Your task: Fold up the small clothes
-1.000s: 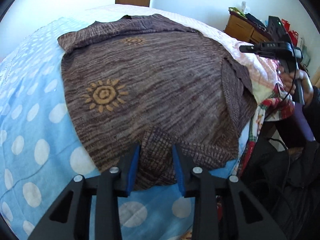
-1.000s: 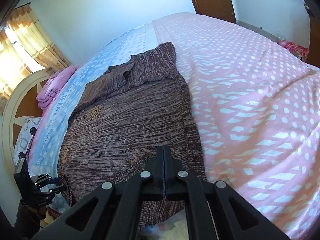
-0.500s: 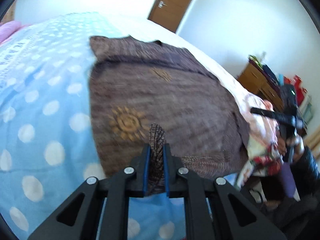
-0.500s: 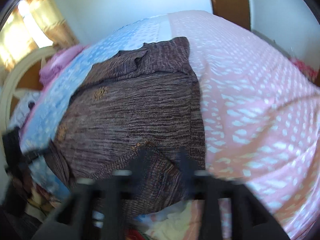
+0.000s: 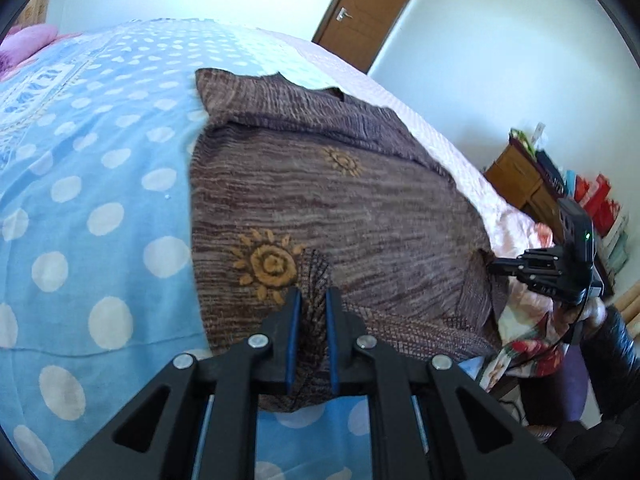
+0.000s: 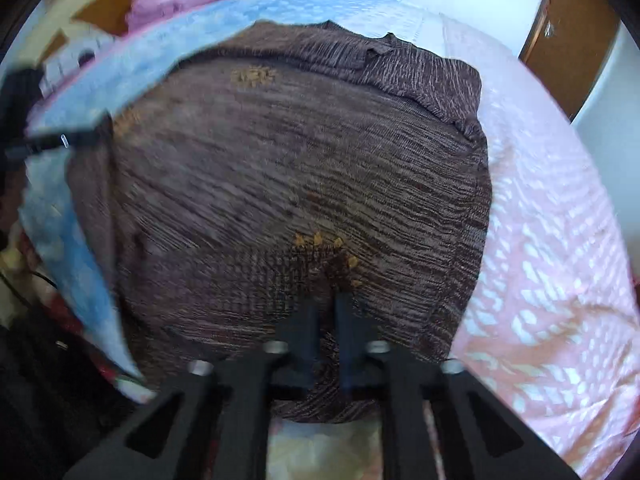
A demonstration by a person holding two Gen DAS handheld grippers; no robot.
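**Both grippers pinch the sweater's near hem**

Left gripper (image 5: 310,300) has its blue-lined fingers closed on a raised fold of the brown knit sweater (image 5: 360,208), the ribbed hem bunched up between the pads and hanging a little below them. Just ahead and to the left of its fingertips sits an orange sun motif (image 5: 269,263); a smaller sun (image 5: 342,161) lies farther ahead, toward the folded-over top edge of the garment. The sweater is spread flat on the bed, stretching away from the gripper, with the blue polka-dot sheet (image 5: 80,200) to its left and underneath the gripper body. Off to the right, at the sweater's other near corner, the right gripper (image 5: 496,267) reaches into the cloth.

In the right wrist view, which is blurred, the right gripper (image 6: 327,300) also has its fingers drawn close together on the near hem, with knit fabric pushed up between them and draped below. Part of an orange sun motif (image 6: 324,244) shows just ahead of the tips. A pink patterned quilt (image 6: 560,260) lies to the right of the sweater, the blue sheet to the left. A brown wooden door (image 5: 368,12) stands far ahead, beyond the bed, and a wooden dresser (image 5: 524,184) with coloured items on top stands to the far right of the left gripper.
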